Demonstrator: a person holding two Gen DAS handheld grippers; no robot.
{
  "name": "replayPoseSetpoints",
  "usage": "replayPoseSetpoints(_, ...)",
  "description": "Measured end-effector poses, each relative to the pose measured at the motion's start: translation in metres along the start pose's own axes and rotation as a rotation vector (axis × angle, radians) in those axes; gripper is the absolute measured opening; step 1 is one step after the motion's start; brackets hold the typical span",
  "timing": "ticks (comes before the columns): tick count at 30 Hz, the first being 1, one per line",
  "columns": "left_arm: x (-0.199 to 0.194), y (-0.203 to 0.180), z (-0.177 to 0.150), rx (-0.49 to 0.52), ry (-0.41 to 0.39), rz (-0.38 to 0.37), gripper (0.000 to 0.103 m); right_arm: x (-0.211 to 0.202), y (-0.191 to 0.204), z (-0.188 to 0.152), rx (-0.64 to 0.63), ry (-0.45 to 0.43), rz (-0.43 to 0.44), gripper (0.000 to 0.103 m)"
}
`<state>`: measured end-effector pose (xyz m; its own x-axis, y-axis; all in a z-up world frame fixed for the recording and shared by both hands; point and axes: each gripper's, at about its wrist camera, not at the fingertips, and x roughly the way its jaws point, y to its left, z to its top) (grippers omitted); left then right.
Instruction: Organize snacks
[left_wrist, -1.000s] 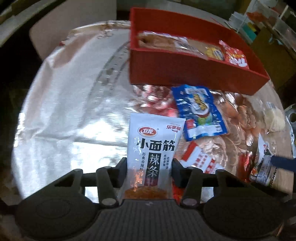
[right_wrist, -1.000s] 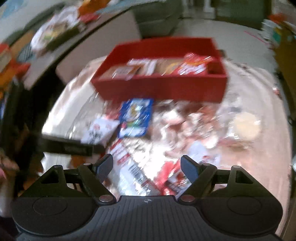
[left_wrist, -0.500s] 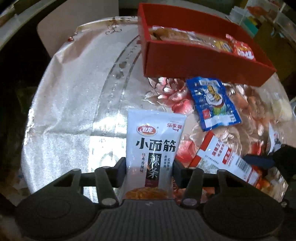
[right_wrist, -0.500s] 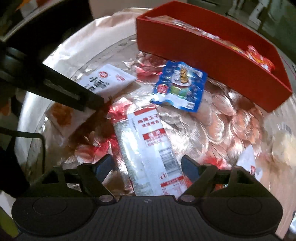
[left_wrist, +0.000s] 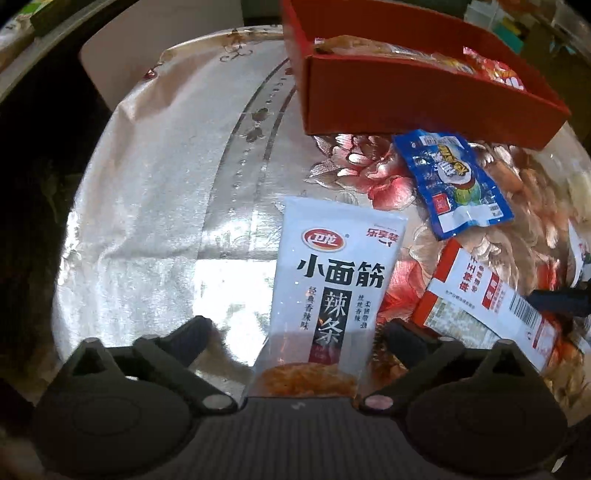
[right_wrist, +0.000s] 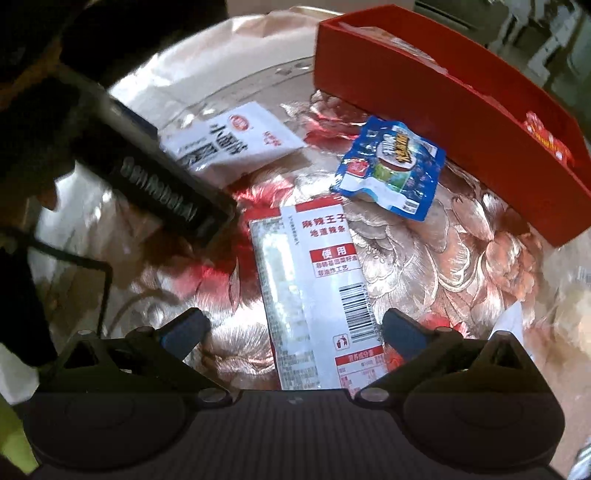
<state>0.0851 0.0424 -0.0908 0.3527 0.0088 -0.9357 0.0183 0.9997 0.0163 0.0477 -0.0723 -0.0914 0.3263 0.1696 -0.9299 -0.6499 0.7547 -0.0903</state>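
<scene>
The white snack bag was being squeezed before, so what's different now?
The left gripper opened its fingers and let go of the white snack bag, which now lies loose on the table. The right gripper moved down over the red-and-white packet, open. The red box and blue packet stayed put.

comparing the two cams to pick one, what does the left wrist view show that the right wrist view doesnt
Only the left wrist view: the front of the white spicy-strip packet lying between its open tool, plus long packets inside the red tray.
Only the right wrist view: the left tool's body from outside, and the red-and-white barcode packet full length between the open right tool.
Both: red tray, blue packet, floral tablecloth.
</scene>
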Motion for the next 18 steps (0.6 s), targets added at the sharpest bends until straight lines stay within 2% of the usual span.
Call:
replayPoseSetpoints(1,-0.003,0.000,0.000,-0.004,-0.005,0.002,0.079,-0.002,0.000,0.001,0.007,0.004,0.002,0.100)
replayPoseSetpoints(2,-0.007,-0.002,0.000,0.003,-0.010,-0.001,0.072,-0.005,0.000,0.001,0.009,0.006,-0.001,0.093)
replayPoseSetpoints(3,-0.010,-0.003,-0.001,0.012,-0.013,-0.007,0.060,-0.010,-0.002,0.001,0.015,0.001,0.008,0.080)
replayPoseSetpoints(4,-0.013,-0.005,-0.002,0.018,-0.013,-0.022,0.051,-0.014,-0.004,0.000,0.024,-0.008,0.002,0.073)
replayPoseSetpoints(5,-0.015,-0.006,-0.003,0.020,-0.011,-0.021,0.049,-0.017,-0.008,-0.001,0.041,-0.012,0.005,0.062)
replayPoseSetpoints(6,-0.016,-0.006,-0.005,0.020,-0.009,-0.024,0.047,-0.019,-0.013,-0.003,0.066,-0.010,0.017,0.059)
replayPoseSetpoints(10,-0.026,-0.006,-0.006,-0.010,-0.022,-0.045,0.039,-0.027,-0.021,-0.012,0.105,-0.015,0.004,0.057)
replayPoseSetpoints(15,-0.049,-0.004,-0.003,-0.035,-0.093,-0.104,0.039,-0.057,-0.035,-0.013,0.184,-0.116,0.013,0.057)
replayPoseSetpoints(18,-0.055,-0.002,0.000,-0.053,-0.108,-0.126,0.039,-0.073,-0.046,-0.015,0.239,-0.168,0.014,0.057)
